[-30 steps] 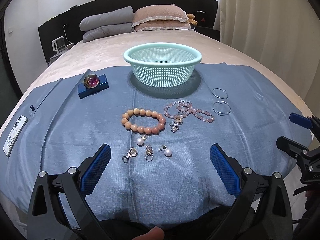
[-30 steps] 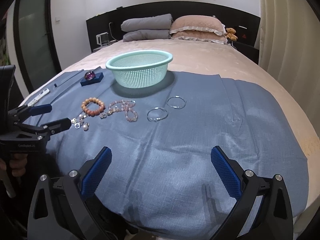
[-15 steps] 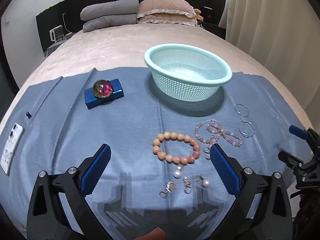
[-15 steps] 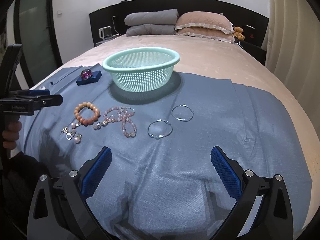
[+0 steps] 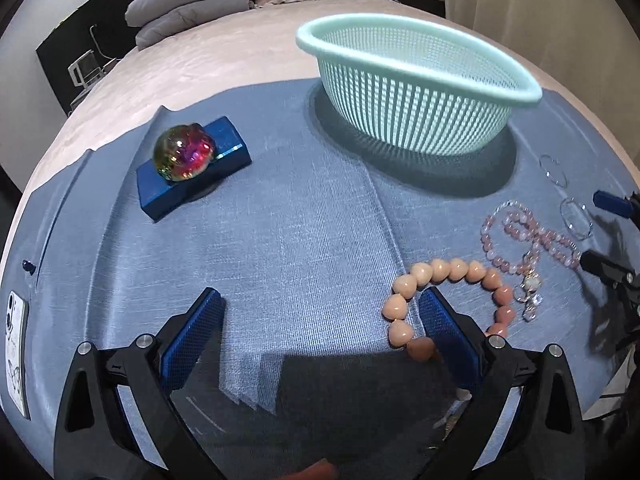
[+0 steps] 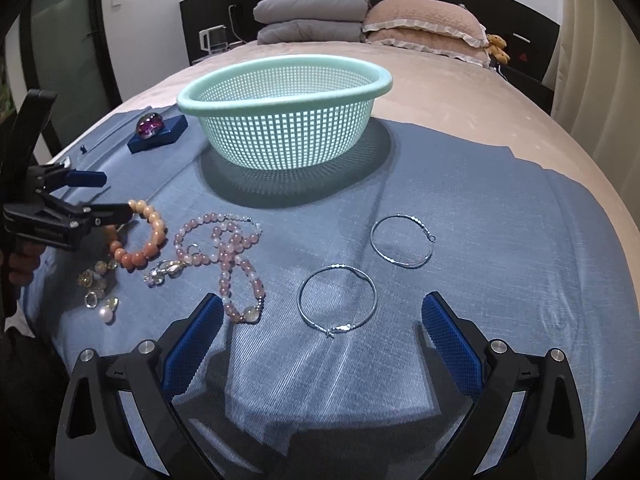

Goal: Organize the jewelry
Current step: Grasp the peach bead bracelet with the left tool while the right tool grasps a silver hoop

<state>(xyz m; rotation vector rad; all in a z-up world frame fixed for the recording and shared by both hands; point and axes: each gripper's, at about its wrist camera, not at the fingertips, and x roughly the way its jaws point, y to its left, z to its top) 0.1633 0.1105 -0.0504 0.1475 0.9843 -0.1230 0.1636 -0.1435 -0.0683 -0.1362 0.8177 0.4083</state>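
Observation:
My left gripper [image 5: 320,320] is open and low over the blue cloth [image 5: 300,220]. Its right finger [image 5: 448,332] overlaps the near-left side of the orange bead bracelet [image 5: 442,270]. A pink bead string [image 5: 528,236] and two silver hoops [image 5: 576,218] lie further right. My right gripper [image 6: 322,320] is open, with the nearer silver hoop [image 6: 340,327] on the cloth between its fingers and a second hoop [image 6: 402,242] beyond. The mint basket [image 6: 280,136] stands behind, nothing visible inside. Small pearl earrings [image 6: 100,288] lie at the left, near the left gripper [image 6: 102,196].
A blue box [image 5: 192,176] carrying an iridescent ball [image 5: 184,152] sits at the back left. A phone [image 5: 16,352] lies at the cloth's left edge. Pillows and folded bedding [image 6: 312,16] are at the head of the bed. A curtain hangs on the right.
The left gripper has moved forward and down over the cloth, its right finger now at the orange bracelet. The right gripper has advanced until the nearer hoop lies between its fingers.

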